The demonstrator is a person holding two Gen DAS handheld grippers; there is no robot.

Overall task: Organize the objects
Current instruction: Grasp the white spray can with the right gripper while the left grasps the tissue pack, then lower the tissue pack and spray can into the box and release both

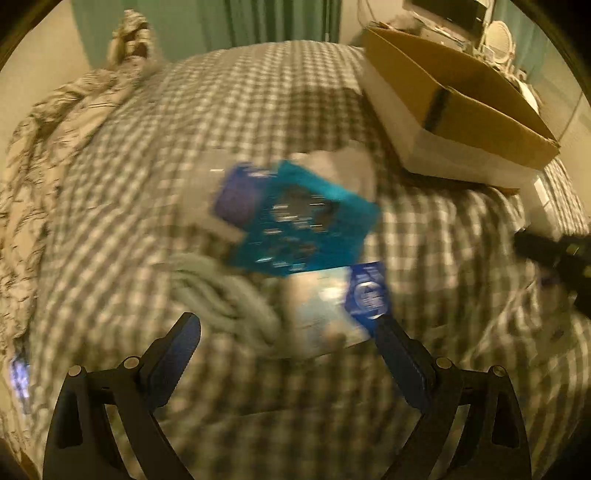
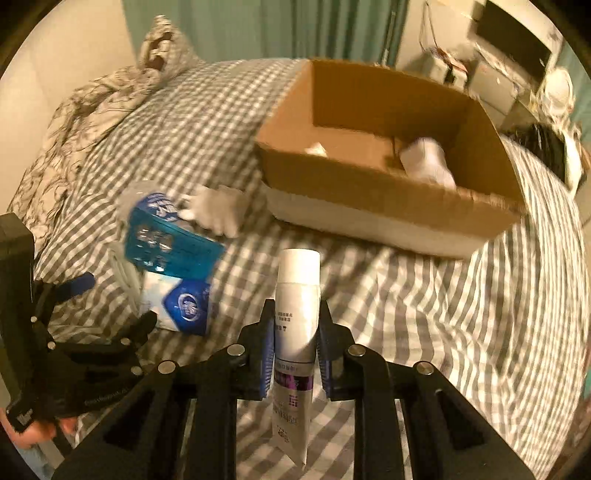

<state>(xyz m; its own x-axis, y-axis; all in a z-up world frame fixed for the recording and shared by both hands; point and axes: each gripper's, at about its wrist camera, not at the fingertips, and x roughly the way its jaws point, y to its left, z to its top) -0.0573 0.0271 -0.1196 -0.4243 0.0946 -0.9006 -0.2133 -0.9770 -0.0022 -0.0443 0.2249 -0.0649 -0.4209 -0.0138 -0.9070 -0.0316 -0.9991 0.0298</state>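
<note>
Nearest, the right gripper has its jaws closed on a white squeeze tube with a purple band. The tube's long axis runs straight ahead along the fingers, its flat crimped end toward the camera and its round white cap pointing away toward the cardboard box. The box lies ahead and slightly right, open-topped, stiff brown board, with a white object already inside; this arm seems the nearer to it.

On the left, the left gripper hangs with its jaws spread wide and holding nothing, just above a small pile on the gingham bedsheet. The pile lies directly ahead of the jaws: a soft white tissue pack with a blue label, a glossy teal packet beyond it, and a pale knitted cloth to the left. This view is motion-blurred.

Farther off, a rumpled patterned duvet bunches at the left, and green curtains hang behind.
</note>
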